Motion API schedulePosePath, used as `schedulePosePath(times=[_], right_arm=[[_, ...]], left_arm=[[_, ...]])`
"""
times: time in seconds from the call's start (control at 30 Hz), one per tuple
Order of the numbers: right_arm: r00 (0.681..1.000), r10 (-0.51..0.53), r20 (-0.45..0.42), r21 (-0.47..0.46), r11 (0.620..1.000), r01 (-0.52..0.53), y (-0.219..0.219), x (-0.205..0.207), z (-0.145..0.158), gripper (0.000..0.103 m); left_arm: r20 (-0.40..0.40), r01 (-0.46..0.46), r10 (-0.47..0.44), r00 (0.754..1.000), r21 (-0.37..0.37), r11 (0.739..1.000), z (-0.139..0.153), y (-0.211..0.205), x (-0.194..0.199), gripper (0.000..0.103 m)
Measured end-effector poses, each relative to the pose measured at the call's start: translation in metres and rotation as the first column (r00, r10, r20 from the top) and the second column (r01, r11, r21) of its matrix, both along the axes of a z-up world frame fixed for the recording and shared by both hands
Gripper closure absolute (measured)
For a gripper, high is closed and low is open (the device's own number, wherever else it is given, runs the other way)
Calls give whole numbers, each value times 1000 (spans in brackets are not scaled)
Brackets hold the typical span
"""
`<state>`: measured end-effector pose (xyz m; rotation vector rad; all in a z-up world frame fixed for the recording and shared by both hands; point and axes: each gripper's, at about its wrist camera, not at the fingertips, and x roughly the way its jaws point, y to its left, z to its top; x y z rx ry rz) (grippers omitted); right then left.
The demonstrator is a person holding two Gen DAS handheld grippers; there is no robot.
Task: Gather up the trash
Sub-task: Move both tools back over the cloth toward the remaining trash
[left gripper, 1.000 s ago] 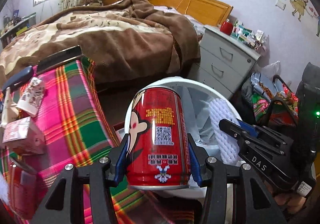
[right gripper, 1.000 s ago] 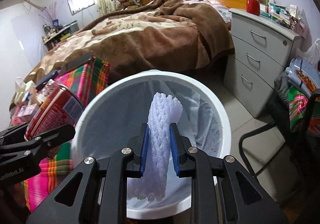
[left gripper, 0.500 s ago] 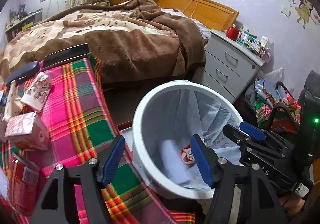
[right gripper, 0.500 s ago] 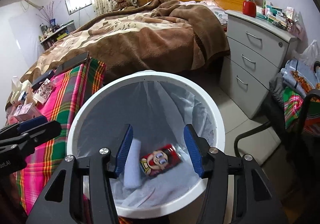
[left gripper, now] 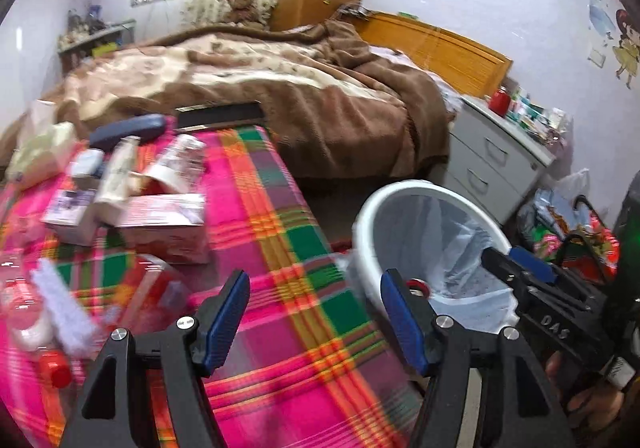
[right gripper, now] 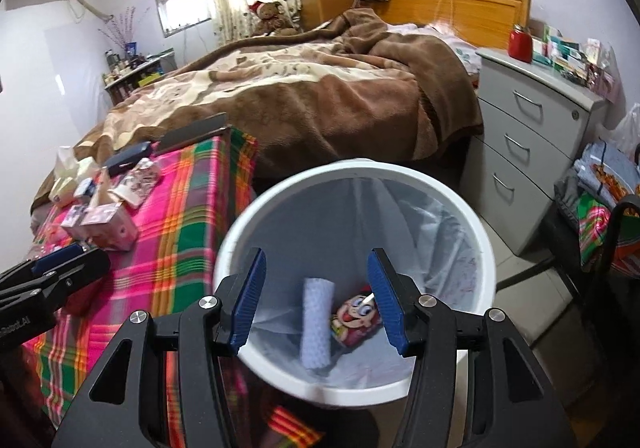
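**Two pieces of trash in bin, both grippers empty**

Two items at the bottom of the white lined bin: red cartoon can on its side, white foam net sleeve just beside it, to its left. Both seen below and between the blue pads of the right gripper; jaws spread apart, nothing between them, held above the bin mouth.

Left gripper likewise spread, nothing gripped, over the edge of the plaid cloth. Bin rim ahead and to its right, touching the cloth edge; only a sliver of red visible inside from this side.

Remaining clutter ahead-left of left gripper: pink cartons, white tube, clear bottle with red cap, white fuzzy piece. Heavy blur there; finer identification not possible.
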<state>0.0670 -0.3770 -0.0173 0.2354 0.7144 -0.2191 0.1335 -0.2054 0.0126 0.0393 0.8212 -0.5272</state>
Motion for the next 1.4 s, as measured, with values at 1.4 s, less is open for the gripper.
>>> schedulePosePath(times=[1.4], right_arm=[[938, 336, -80, 229, 922, -311, 178, 87, -26, 40]], left_arm=[[-121, -529, 520, 846, -62, 846, -26, 269, 44, 31]])
